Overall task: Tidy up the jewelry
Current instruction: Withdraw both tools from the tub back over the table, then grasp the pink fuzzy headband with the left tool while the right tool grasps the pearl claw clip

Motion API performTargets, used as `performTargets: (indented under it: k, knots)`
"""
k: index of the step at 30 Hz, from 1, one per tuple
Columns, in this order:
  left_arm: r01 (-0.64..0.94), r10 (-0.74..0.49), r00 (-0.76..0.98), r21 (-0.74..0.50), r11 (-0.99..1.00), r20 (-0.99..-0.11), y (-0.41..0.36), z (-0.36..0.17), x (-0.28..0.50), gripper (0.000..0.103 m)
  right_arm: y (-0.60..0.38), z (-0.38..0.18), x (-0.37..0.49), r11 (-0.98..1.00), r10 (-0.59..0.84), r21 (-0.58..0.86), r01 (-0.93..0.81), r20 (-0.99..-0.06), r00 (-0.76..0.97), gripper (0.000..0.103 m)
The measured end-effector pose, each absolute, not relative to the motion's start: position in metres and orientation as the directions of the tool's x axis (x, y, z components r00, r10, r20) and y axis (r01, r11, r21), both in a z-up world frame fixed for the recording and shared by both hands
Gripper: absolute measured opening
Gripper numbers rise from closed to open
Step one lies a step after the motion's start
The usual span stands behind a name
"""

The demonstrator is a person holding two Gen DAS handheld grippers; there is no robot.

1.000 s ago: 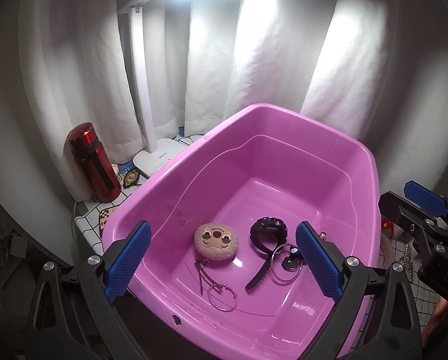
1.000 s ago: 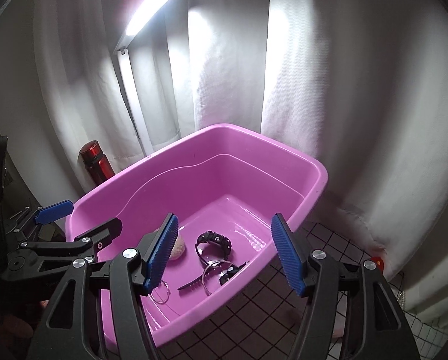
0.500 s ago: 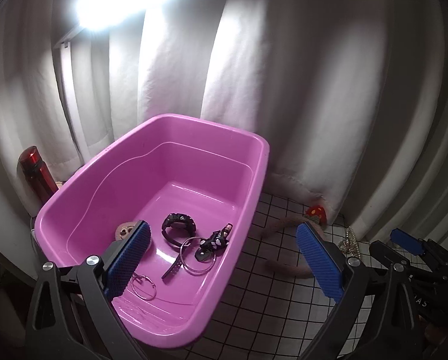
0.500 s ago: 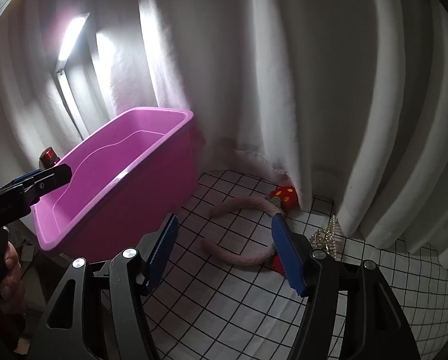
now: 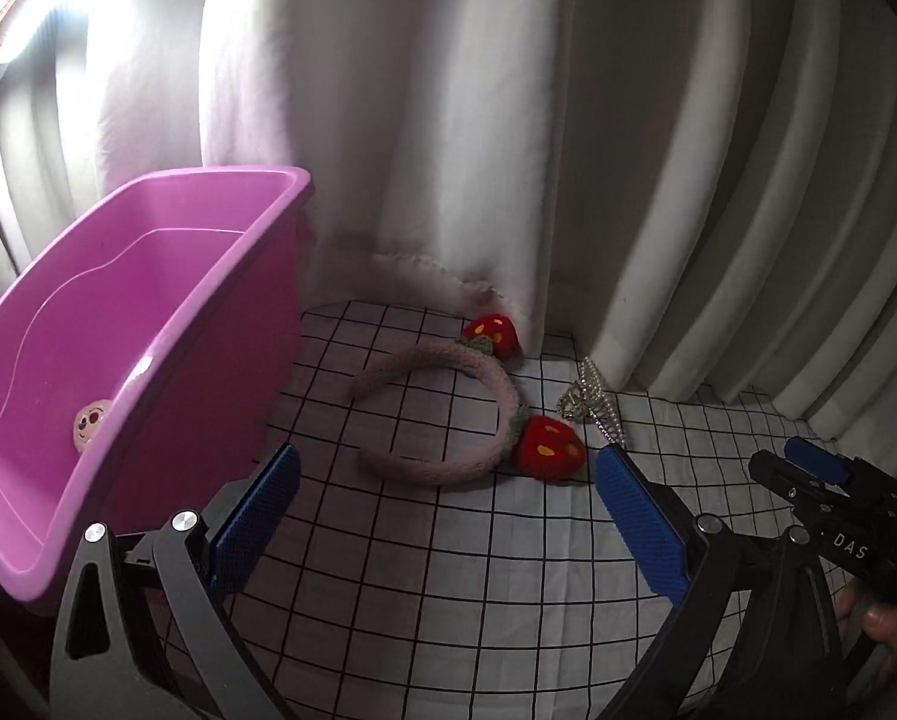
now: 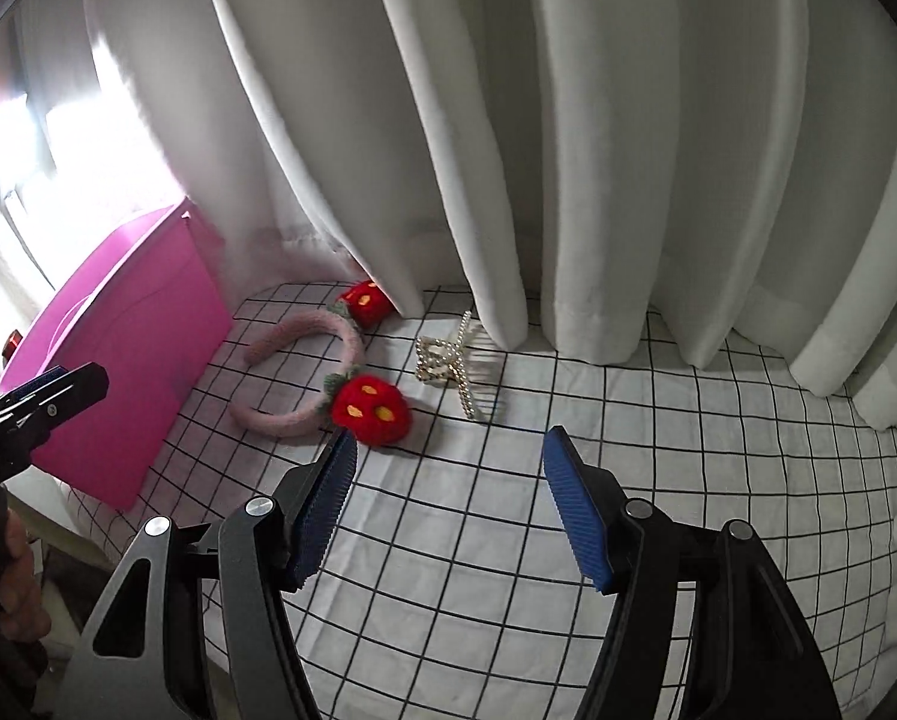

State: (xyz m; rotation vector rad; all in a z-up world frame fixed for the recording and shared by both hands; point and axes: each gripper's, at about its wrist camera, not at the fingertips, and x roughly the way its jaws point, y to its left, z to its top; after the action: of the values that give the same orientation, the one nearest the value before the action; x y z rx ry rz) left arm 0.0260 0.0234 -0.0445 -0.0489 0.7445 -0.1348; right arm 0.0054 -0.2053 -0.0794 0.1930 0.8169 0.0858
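A pink fuzzy headband (image 5: 448,414) (image 6: 304,360) with two red strawberry pom-poms lies on the white grid cloth (image 5: 448,570) (image 6: 628,450), right of the purple tub (image 5: 118,348) (image 6: 130,330). A pearl hair claw (image 5: 592,399) (image 6: 448,360) lies just right of the headband, by the curtain. A round pink charm (image 5: 91,423) shows inside the tub. My left gripper (image 5: 442,516) is open and empty, short of the headband. My right gripper (image 6: 448,480) is open and empty, just short of the near strawberry and the claw; it also shows in the left wrist view (image 5: 820,474).
White curtains (image 6: 568,150) hang along the back and right of the table, touching the far strawberry. The tub stands at the table's left edge. A bright lamp (image 5: 40,18) glares at the upper left. The left gripper shows at the left of the right wrist view (image 6: 40,402).
Both grippers have swung right, away from over the tub, and now face the headband and the pearl claw. Both stay open and empty.
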Motion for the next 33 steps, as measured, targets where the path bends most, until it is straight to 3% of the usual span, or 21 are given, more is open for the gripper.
performTargets:
  k: [11,17,33]
  knots:
    - [0.098,-0.123,0.64,-0.078,0.992,-0.758,0.005,-0.122,0.065,0.097,-0.223,-0.133,0.026,0.973,0.187,0.233,-0.008,-0.761,0.621,0.062]
    - [0.114,-0.091,0.644,-0.022,0.993,-0.759,-0.003,-0.144,0.084,0.097,-0.215,-0.152,0.061,0.969,0.213,0.243,-0.035,-0.765,0.608,0.062]
    - [0.144,-0.104,0.643,-0.014,0.99,-0.759,-0.008,-0.177,0.126,0.097,-0.187,-0.184,0.142,0.974,0.227,0.198,-0.113,-0.775,0.589,0.062]
